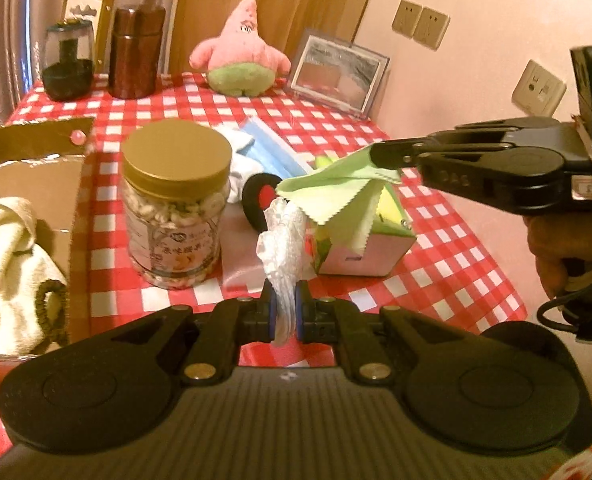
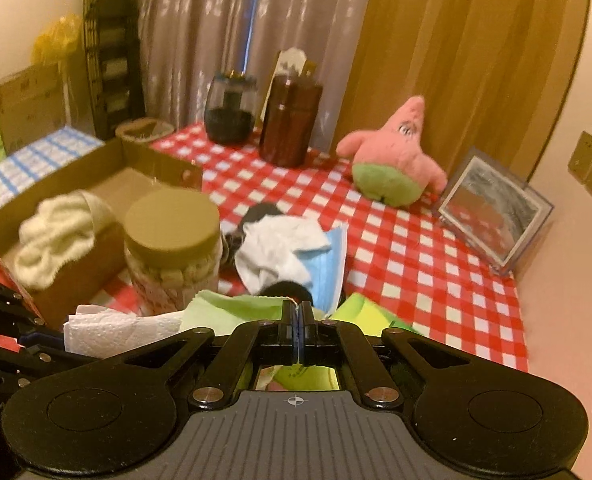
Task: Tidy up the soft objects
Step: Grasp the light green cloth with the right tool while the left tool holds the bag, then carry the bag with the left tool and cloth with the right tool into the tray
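My left gripper (image 1: 284,312) is shut on a white paper tissue (image 1: 282,240), held upright above the checked tablecloth; the tissue also shows in the right wrist view (image 2: 116,330). My right gripper (image 2: 299,322) is shut on a light green cloth (image 2: 232,306), which hangs from its tips in the left wrist view (image 1: 335,192). A cardboard box (image 1: 56,184) at the left holds a cream towel (image 1: 4,264). A white sock (image 2: 284,248), blue face masks (image 2: 329,264) and a pink star plush (image 2: 395,156) lie on the table.
A gold-lidded snack jar (image 1: 176,204) stands beside the box. A small green and yellow carton (image 1: 359,240) sits under the green cloth. A dark glass jar (image 1: 66,62), a brown canister (image 1: 136,52) and a picture frame (image 1: 337,70) stand at the back. The wall is on the right.
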`<state>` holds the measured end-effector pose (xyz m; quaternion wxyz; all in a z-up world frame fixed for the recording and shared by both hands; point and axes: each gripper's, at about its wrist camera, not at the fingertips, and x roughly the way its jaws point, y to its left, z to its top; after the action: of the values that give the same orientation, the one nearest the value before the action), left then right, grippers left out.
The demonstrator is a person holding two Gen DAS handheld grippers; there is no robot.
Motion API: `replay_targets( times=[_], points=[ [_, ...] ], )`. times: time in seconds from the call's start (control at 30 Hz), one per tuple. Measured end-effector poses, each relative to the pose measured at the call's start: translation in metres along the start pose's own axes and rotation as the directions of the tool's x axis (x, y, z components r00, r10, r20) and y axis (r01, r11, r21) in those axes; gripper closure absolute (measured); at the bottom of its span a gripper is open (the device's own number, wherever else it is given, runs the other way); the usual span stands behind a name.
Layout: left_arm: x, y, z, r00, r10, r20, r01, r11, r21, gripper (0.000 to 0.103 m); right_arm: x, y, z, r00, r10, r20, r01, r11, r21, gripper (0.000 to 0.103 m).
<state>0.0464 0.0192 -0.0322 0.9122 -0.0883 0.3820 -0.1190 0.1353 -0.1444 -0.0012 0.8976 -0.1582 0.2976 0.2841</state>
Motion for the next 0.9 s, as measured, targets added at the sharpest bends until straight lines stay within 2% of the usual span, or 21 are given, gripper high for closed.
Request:
replay_targets(
  times=[0.5, 0.7, 0.9],
  points=[
    [-0.064, 0.009, 0.007, 0.995, 0.033, 0.093, -0.031, 0.999, -0.024, 0.095, -0.073, 0.006, 0.024, 0.994, 0.004, 0.114, -0.011, 0.998, 0.054, 0.103],
    [-0.084, 0.02, 0.005, 0.991, 0.061, 0.117, -0.056, 0.997, -0.045, 0.095, -0.088, 0.02, 0.034, 0.989, 0.039, 0.142, -0.046, 0.998, 0.05, 0.103],
    [-0.104, 0.039, 0.001, 0.985, 0.111, 0.132, -0.102, 0.992, -0.072, 0.095, -0.091, 0.042, 0.045, 0.981, 0.117, 0.156, -0.127, 0.99, 0.056, 0.103]
  ],
)
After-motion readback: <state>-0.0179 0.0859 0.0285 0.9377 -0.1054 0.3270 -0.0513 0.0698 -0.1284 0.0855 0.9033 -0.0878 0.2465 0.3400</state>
